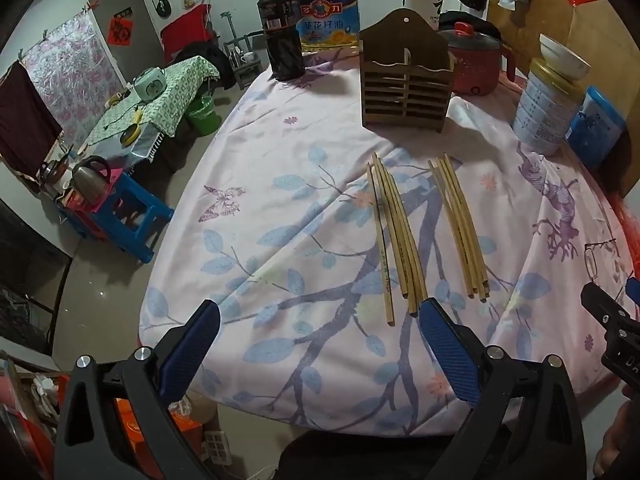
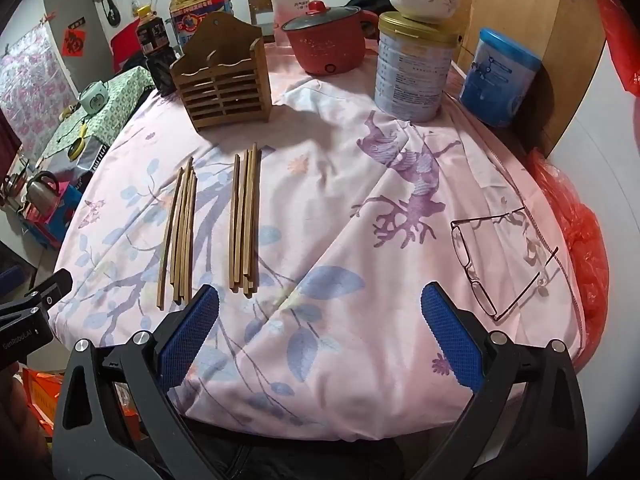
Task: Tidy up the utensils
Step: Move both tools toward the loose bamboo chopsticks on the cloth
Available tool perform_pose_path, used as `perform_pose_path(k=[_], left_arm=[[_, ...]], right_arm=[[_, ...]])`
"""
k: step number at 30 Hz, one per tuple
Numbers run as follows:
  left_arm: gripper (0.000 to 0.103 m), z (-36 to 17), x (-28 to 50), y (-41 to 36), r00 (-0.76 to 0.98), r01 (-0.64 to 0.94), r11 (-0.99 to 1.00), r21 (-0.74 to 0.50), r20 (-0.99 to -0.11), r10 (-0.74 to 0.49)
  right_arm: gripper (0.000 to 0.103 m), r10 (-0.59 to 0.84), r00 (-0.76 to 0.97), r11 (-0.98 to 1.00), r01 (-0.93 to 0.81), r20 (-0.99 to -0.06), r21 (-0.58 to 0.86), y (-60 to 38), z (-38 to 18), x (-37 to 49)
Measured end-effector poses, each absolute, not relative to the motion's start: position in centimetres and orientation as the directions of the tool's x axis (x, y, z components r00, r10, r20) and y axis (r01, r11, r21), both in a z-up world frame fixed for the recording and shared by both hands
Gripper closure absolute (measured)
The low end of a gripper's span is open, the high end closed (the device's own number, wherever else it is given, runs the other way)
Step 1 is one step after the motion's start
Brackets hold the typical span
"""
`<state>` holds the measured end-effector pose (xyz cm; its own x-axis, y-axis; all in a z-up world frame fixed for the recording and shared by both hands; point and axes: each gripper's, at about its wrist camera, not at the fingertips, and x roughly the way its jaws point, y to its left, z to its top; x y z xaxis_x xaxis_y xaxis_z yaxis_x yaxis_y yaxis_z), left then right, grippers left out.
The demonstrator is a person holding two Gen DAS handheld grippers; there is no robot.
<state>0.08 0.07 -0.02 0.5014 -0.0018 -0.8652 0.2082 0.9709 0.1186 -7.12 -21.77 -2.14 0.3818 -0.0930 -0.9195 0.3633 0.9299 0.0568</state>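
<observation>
Left tongs (image 1: 320,336): spread wide, nothing between the blue pads; poised above the near edge of the table, right pad tip just beside the near ends of the left chopstick bundle.
Right tongs (image 2: 320,320): spread wide, holding nothing; above the near edge, left pad tip just short of the right chopstick bundle.
Cut off: only a black corner of the right tongs at the right margin of the left wrist view; likewise a black corner of the left tongs at the left margin of the right wrist view.
Hard to make out: exact chopstick count in either bundle; inside of the holder's compartments not visible.
Left chopstick bundle (image 1: 394,236): flat on the pink floral cloth (image 1: 280,200), mid-table, pointing toward the far edge, tips fanned slightly.
Right chopstick bundle (image 1: 460,224): beside the first, apart from it, roughly parallel.
Wooden holder (image 1: 406,80): upright near the far edge, beyond both bundles.
Right wrist view only: eyeglasses (image 2: 500,256), folded open near the right edge.
Both views: red pot (image 2: 326,40), tall tin (image 2: 414,72) with a bowl (image 2: 422,0) on top, blue canister (image 2: 498,76), oil bottle (image 1: 324,8), dark sauce bottle (image 1: 282,36) along the far edge.
</observation>
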Motion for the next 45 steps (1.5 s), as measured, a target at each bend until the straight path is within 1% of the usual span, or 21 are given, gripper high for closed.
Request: perform_pose_path(k=[10, 24, 30, 37, 45], left_arm=[[0.005, -0.6, 0.4, 0.2, 0.472, 0.207, 0.975, 0.084, -0.881, -0.024], [0.005, -1.0, 0.5, 0.1, 0.452, 0.22, 0.973, 0.072, -0.891, -0.036], [0.005, -1.1, 0.3, 0.0, 0.474, 0.213, 0.973, 0.085, -0.88, -0.027], [0.005, -1.5, 0.1, 0.2, 0.42, 0.207, 0.973, 0.101, -0.908, 0.004], [0.005, -1.7, 0.0, 0.4, 0.399, 0.176, 0.98, 0.097, -0.917, 0.019]], right_arm=[[0.006, -0.096, 0.373, 0.935, 0.352, -0.923, 0.045, -20.9, -2.4, -6.7], [0.006, -0.096, 0.37, 0.935, 0.353, -0.924, 0.045, -21.0, -2.5, -6.7], [0.006, -0.092, 0.37, 0.935, 0.351, -0.924, 0.048, -21.0, -2.5, -6.7], [0.006, -0.081, 0.373, 0.937, 0.344, -0.924, 0.056, -21.1, -2.8, -7.1], [0.006, -0.052, 0.374, 0.943, 0.324, -0.926, 0.078, -21.5, -3.0, -7.2]])
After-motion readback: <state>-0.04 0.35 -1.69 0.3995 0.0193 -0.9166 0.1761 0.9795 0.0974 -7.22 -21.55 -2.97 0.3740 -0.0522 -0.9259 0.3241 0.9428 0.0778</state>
